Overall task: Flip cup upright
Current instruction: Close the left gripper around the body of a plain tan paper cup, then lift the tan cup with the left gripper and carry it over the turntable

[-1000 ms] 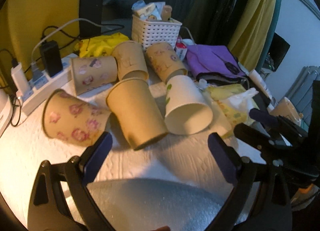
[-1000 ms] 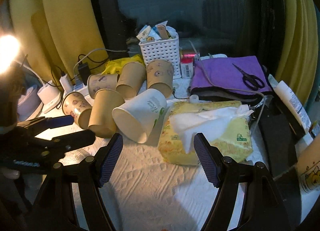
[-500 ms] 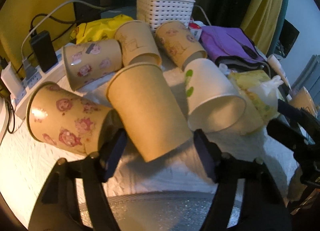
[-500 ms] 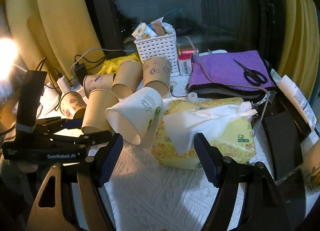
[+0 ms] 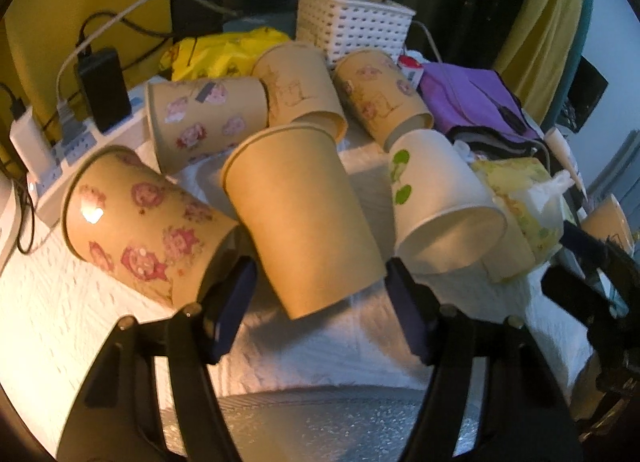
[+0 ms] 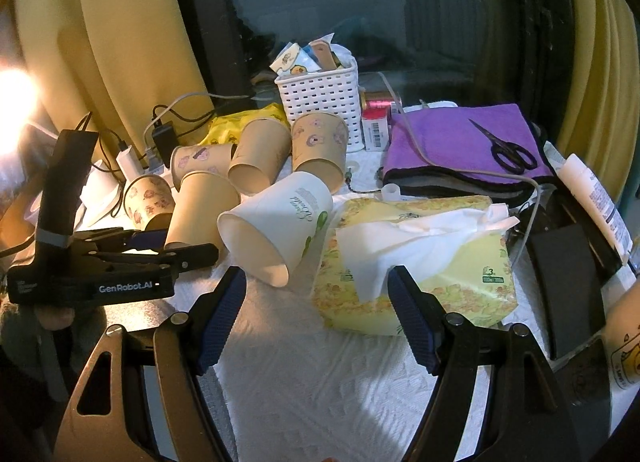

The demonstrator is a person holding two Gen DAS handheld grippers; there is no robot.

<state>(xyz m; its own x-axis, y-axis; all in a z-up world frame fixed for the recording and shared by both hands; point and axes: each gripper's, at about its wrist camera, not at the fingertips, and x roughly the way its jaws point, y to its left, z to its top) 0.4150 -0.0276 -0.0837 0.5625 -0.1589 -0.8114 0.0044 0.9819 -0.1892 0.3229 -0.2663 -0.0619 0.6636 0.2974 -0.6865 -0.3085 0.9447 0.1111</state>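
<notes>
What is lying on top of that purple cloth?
Black scissors and a trailing grey cable lie on the purple cloth. Darker folded layers show beneath its edge; anything under them is hidden.

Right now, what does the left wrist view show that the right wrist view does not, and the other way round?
Only the left wrist view shows the left tongs from behind, open around the rim end of the plain brown cup.

Only the right wrist view shows the scissors on the purple cloth, the right tongs open and holding nothing, and the left tool's body from the side.

Both show the tipped paper cups, the white cup, the white basket, the tissue pack and the black charger.
</notes>
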